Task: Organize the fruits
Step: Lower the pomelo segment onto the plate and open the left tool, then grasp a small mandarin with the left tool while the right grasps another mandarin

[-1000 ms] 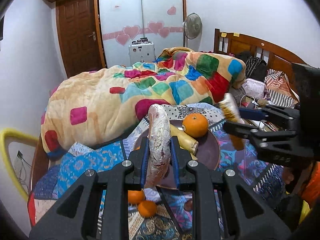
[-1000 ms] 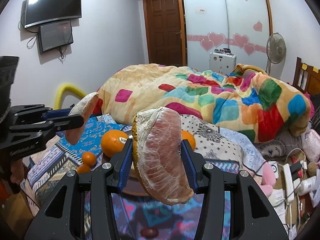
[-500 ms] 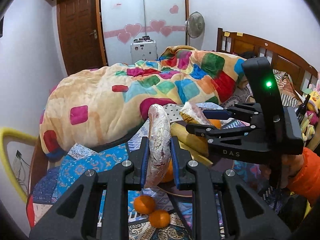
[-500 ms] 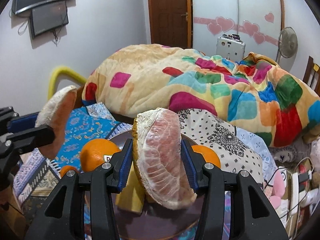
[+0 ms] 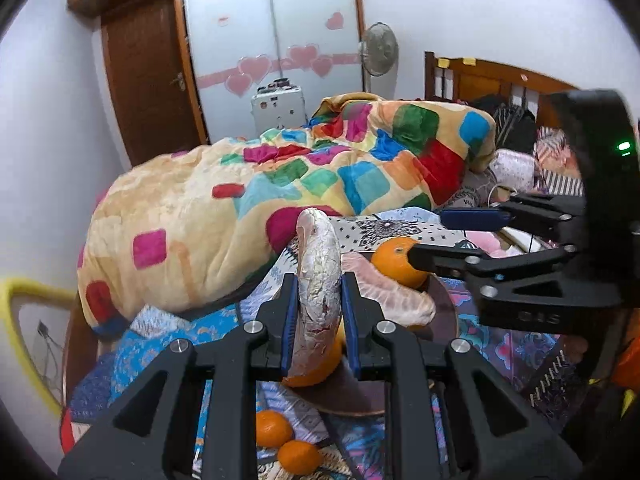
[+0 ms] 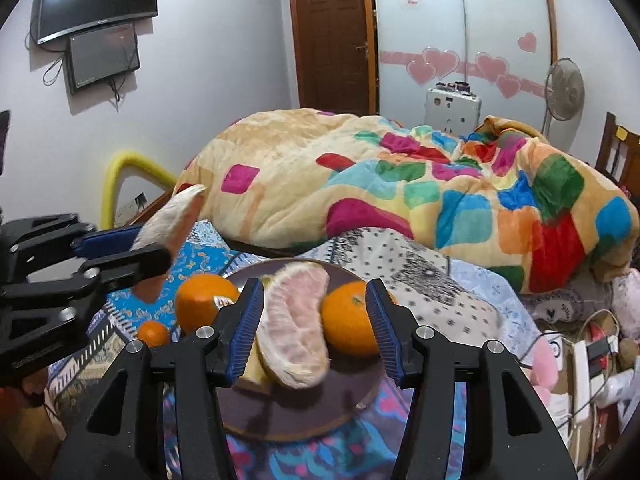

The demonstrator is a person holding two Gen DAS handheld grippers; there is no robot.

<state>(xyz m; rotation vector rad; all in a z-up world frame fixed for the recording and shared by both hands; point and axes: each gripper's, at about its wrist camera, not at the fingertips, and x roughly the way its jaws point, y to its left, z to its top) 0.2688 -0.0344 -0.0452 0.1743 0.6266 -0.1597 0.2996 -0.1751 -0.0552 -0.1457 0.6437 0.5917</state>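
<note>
Fruit sits gathered on a round dark-brown plate point(image 6: 352, 408) resting on patterned blue bedding point(image 5: 168, 344), in front of a large heaped quilt, cream with multicoloured squares point(image 6: 400, 184), which is the biggest thing in both views. Left gripper point(image 5: 319, 312), black with blue pads: jaws clamped on a pale, membrane-covered pomelo wedge point(image 5: 318, 280) held upright on edge over the near side of the plate; from the right wrist view the same wedge point(image 6: 172, 228) juts above the black fingers at the left edge. Right gripper point(image 6: 316, 332): jaws spread wide, gripping nothing. Between its pads, blurred, a peeled pink pomelo segment point(image 6: 296, 328) lies over the plate, leaning against a pale yellow piece point(image 6: 252, 368) that I cannot identify; whether the segment rests fully on the plate is unclear. Large orange with a small sticker point(image 6: 202, 304) stands at the plate's left side; a second large orange point(image 6: 348, 316) sits just right of the segment, inside the right pad. From the left wrist view the pink segment point(image 5: 384, 296) lies just beside the held wedge. Two small tangerines point(image 5: 286, 440) rest on the bedding off the plate, touching or nearly so.
</note>
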